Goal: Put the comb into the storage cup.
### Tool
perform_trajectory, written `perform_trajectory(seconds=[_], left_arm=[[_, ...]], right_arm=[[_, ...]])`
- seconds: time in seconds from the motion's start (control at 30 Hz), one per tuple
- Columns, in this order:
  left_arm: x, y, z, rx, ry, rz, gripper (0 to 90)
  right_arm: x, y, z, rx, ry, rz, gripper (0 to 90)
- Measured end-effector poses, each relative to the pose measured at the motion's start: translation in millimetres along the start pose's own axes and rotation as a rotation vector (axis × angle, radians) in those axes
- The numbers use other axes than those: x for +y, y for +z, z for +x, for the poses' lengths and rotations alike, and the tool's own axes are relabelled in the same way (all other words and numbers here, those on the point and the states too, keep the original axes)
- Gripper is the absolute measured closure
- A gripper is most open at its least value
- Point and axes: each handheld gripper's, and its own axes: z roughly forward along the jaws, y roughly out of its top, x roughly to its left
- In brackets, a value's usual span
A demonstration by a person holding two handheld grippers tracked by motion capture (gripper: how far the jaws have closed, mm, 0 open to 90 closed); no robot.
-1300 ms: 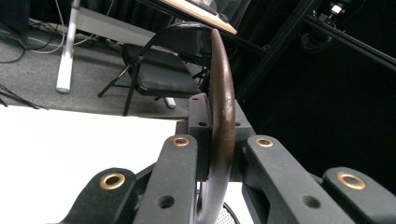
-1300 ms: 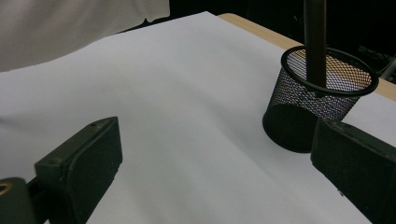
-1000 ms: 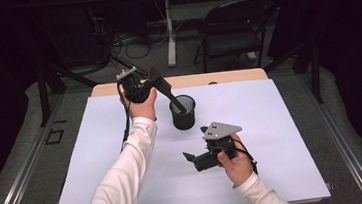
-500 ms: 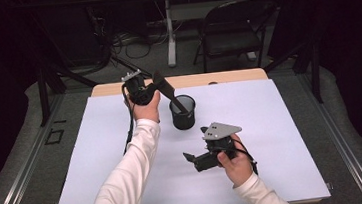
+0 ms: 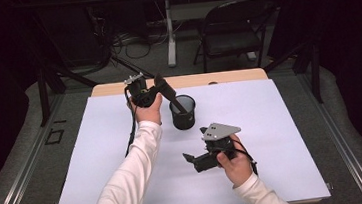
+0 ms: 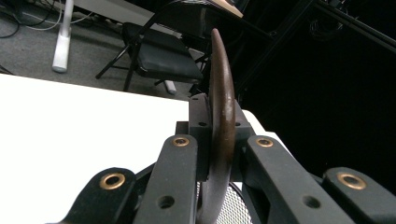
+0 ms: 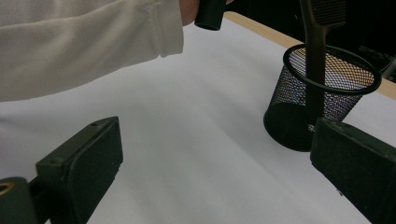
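A black mesh cup (image 5: 183, 113) stands on the white table cover (image 5: 271, 123), toward the back middle. A dark brown utensil (image 5: 166, 89) leans up out of the cup with its handle inside, and my left gripper (image 5: 160, 90) is shut on its broad upper part. In the left gripper view the utensil (image 6: 222, 93) stands edge-on, pinched between the jaws of the left gripper (image 6: 219, 140). My right gripper (image 5: 190, 160) rests lower and nearer, pointing left, open and holding nothing. In the right gripper view the right gripper (image 7: 217, 172) has wide-apart jaws framing the cup (image 7: 289, 107) and the utensil's handle (image 7: 315, 70).
The table's wooden back edge (image 5: 236, 75) runs just behind the cup. A black folding chair (image 5: 235, 29) and a white table leg (image 5: 170, 32) stand on the floor beyond. The person's white sleeve (image 5: 135, 171) crosses the left half of the cover.
The left gripper and the utensil have sunk very slightly toward the cup. The right gripper has kept still.
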Motion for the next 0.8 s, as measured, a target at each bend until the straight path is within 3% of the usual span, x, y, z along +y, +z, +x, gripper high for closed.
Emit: perform_trajectory(seconds=[0.8], left_arm=[[-9.7, 6.5, 5.5, 0.0, -0.026, 0.017, 85.8]], right_arm=[[-0.4, 0.4, 0.4, 0.005, 0.0, 0.004, 3.0]])
